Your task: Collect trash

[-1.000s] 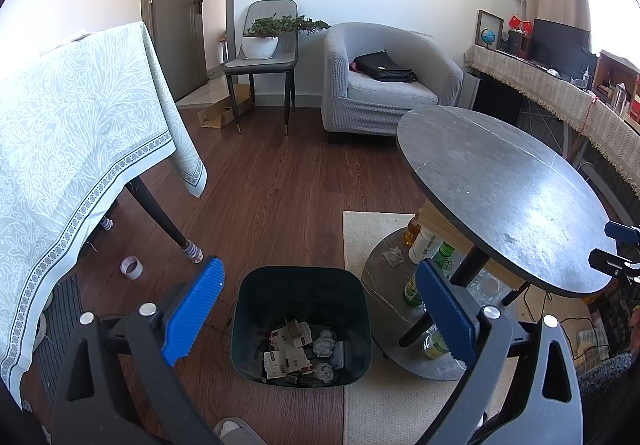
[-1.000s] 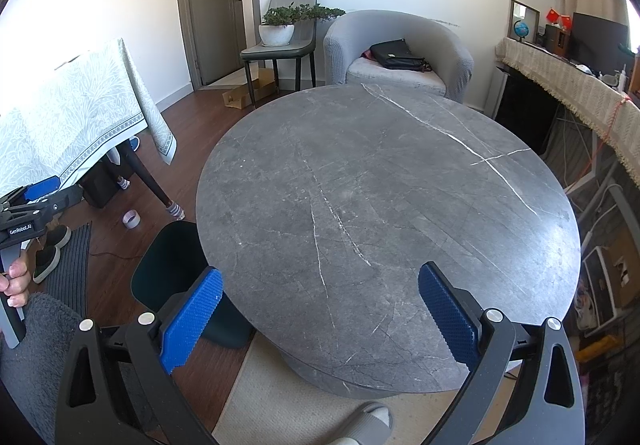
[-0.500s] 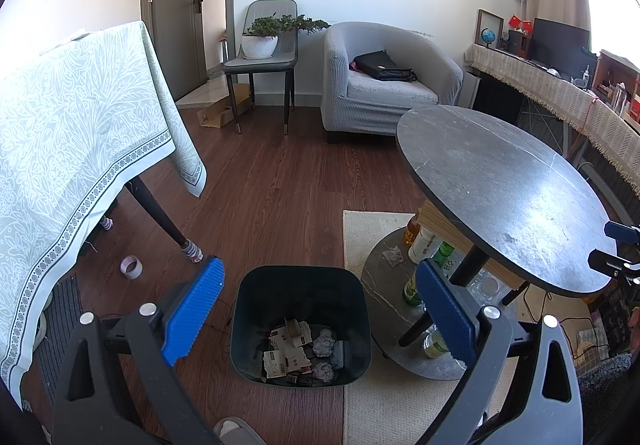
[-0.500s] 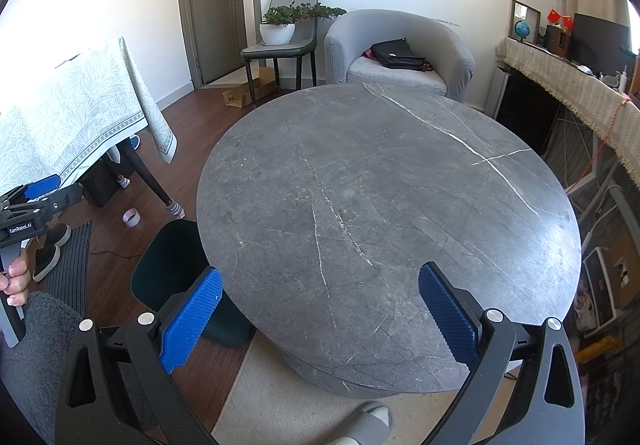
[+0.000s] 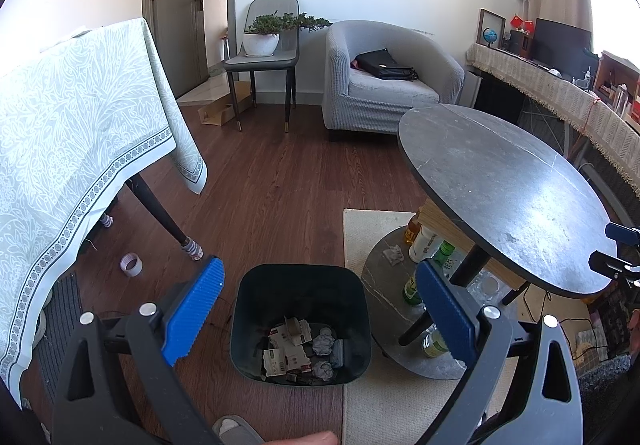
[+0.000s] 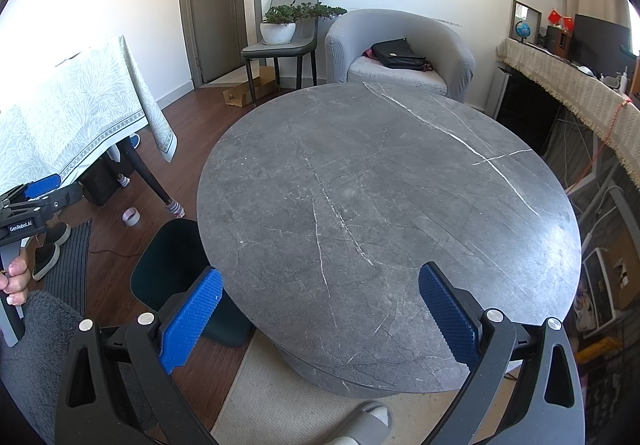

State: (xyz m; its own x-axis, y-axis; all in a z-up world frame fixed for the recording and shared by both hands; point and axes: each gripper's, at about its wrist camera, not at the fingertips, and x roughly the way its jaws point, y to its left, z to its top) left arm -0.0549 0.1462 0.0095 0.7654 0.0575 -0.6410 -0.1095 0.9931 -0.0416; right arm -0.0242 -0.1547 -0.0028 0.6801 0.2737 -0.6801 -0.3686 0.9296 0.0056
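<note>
The round grey marble tabletop [image 6: 384, 229] lay right in front of the right tongs [image 6: 320, 313], and its top was bare. In the left wrist view the same tabletop [image 5: 504, 197] sat ahead and to the right of the left tongs [image 5: 318, 309].

The table with the pale green cloth [image 5: 76, 149] stood to the left of the left tongs. The grey armchair [image 5: 384, 81] was far ahead, with a black bag [image 5: 386, 65] on its seat.

The dark trash bin [image 5: 300, 285] stood on the wood floor, just ahead of the left tongs and between their blue pads [image 5: 194, 311]. The trash [image 5: 300, 351] was inside the bin, at the bottom: torn bits of card and some crumpled paper balls. In the right wrist view the bin [image 6: 168, 269] showed to the left of the right tongs, partly hidden under the tabletop's edge.

Both tongs were spread wide and held nothing.

Bottles [image 5: 426, 245] stood on the low shelf under the tabletop, ahead and right of the left tongs, and a small crumpled paper [image 5: 393, 255] lay beside them. A roll of tape [image 5: 131, 264] lay on the floor ahead and to the left.
</note>
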